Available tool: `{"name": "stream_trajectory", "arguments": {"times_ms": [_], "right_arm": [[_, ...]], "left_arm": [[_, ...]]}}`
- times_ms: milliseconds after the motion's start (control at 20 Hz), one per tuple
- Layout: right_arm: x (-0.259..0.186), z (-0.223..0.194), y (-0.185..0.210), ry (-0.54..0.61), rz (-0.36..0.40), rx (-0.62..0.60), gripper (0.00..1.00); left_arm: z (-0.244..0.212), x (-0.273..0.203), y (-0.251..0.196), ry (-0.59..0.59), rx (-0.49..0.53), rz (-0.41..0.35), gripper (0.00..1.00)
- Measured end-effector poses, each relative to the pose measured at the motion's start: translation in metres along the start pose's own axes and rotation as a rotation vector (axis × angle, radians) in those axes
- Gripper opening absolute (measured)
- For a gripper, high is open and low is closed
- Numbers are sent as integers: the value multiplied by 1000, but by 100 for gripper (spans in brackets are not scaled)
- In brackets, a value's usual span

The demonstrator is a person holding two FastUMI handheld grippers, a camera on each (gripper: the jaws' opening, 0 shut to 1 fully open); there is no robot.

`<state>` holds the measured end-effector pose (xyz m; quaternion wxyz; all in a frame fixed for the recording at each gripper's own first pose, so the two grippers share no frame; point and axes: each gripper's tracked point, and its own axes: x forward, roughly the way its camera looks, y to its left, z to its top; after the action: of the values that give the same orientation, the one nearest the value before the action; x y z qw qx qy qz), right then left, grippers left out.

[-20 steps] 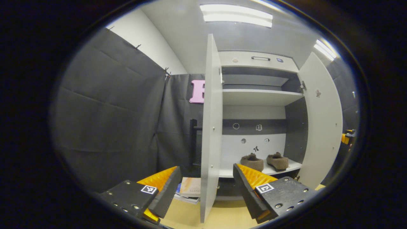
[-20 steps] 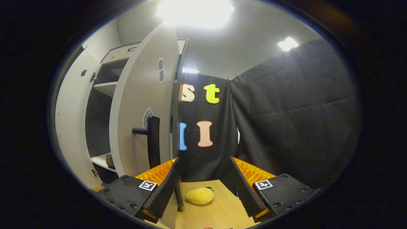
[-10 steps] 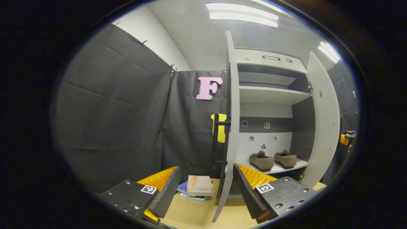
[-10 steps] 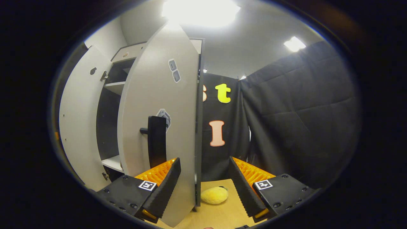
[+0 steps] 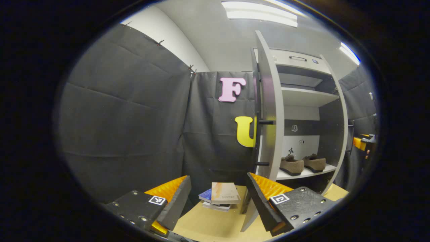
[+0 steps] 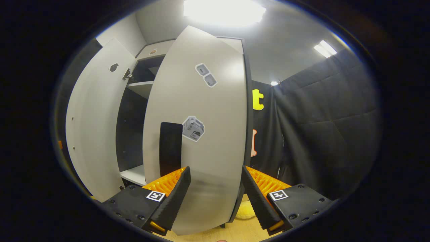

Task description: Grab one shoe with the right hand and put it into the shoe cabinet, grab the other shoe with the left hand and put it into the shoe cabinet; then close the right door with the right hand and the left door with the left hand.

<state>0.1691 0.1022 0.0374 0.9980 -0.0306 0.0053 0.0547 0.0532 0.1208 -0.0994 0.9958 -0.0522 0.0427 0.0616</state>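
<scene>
In the left gripper view, the left gripper (image 5: 216, 196) sits low in the picture with its two fingers spread wide and nothing between them. Past it stands the cabinet (image 5: 302, 95), pale outside and dark inside, with both doors still ajar. The left door (image 5: 268, 111) is seen nearly edge-on, its dark handle (image 5: 258, 143) on the outer face. Two brown shoes (image 5: 302, 164) sit side by side on the lower shelf (image 5: 304, 173), just apart from each other. An upper shelf (image 5: 307, 95) is bare. A small stack of books (image 5: 220, 198) lies on the wooden floor (image 5: 215, 223), just left of the left door's foot. At the far right edge, part of the right gripper (image 5: 364, 143) shows beyond the edge of the right door (image 5: 342, 134).

In the right gripper view, the right gripper (image 6: 216, 196) also has its fingers spread wide, gripping nothing. The right door (image 6: 201, 134) stands close in front of it, partly swung in, with a dark handle (image 6: 170, 148) and stickers (image 6: 193, 128) on its face. I cannot tell whether the fingers touch the door. The left door (image 6: 95, 127) stands open farther left, with the dark cabinet inside between the two doors. A yellow plush toy (image 6: 244, 212) lies on the floor behind the right door's lower edge.
</scene>
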Motion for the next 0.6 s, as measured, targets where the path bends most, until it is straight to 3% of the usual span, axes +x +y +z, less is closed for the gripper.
{"name": "stream_trajectory", "arguments": {"times_ms": [250,600], "right_arm": [[2,1,3,5,-9,-2,95],[-31,7,-22,-20,-47,-25,98]], "left_arm": [[-8,16,8,19,-15,2,100],[12,53,-3,-22,-20,-40,100]]}}
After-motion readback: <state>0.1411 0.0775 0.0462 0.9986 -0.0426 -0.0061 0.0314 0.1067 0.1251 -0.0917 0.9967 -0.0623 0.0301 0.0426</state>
